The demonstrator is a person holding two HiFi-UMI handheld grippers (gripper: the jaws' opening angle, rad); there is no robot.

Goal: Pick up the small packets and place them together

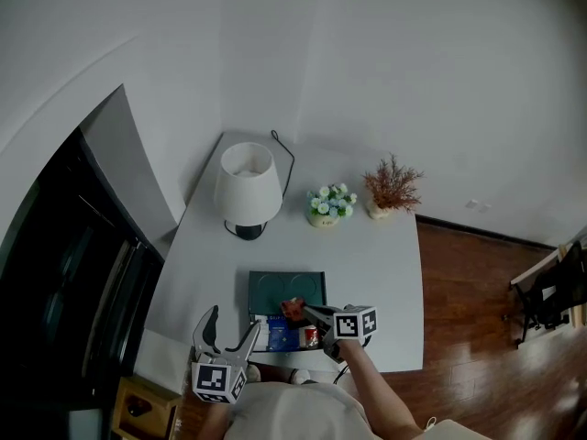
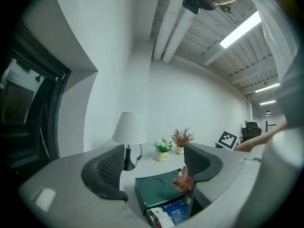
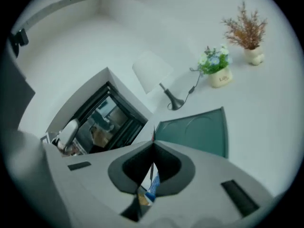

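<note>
the right gripper (image 1: 308, 313) reaches in from the near edge of the tabletop (image 1: 385, 273). its jaws are closed on a small reddish-brown packet (image 1: 293, 310), which is lifted above the near half of the open green box (image 1: 286, 291). in the right gripper view the jaws (image 3: 153, 148) meet in one line, and only a thin red edge of the packet (image 3: 153, 133) shows at their tips. the packet therefore stands edge-on along the jaw line. in the left gripper view the same packet (image 2: 182, 180) looks crumpled and hangs roughly upright over the box (image 2: 154, 186). i cannot tell its long axis for certain, and no print on it can be read.

a blue packet (image 1: 282, 335) lies flat in the box's near compartment below it. its white lettering (image 2: 173, 209) reads "drip coffee" and slants up to the right. a white packet (image 1: 260, 332) lies beside it on the left and a red-and-white one (image 1: 310, 335) on the right, both too small to read.

the left gripper (image 1: 234, 322) hovers level, just left of the box. its jaws (image 2: 154, 163) are wide apart with nothing between them.
</note>
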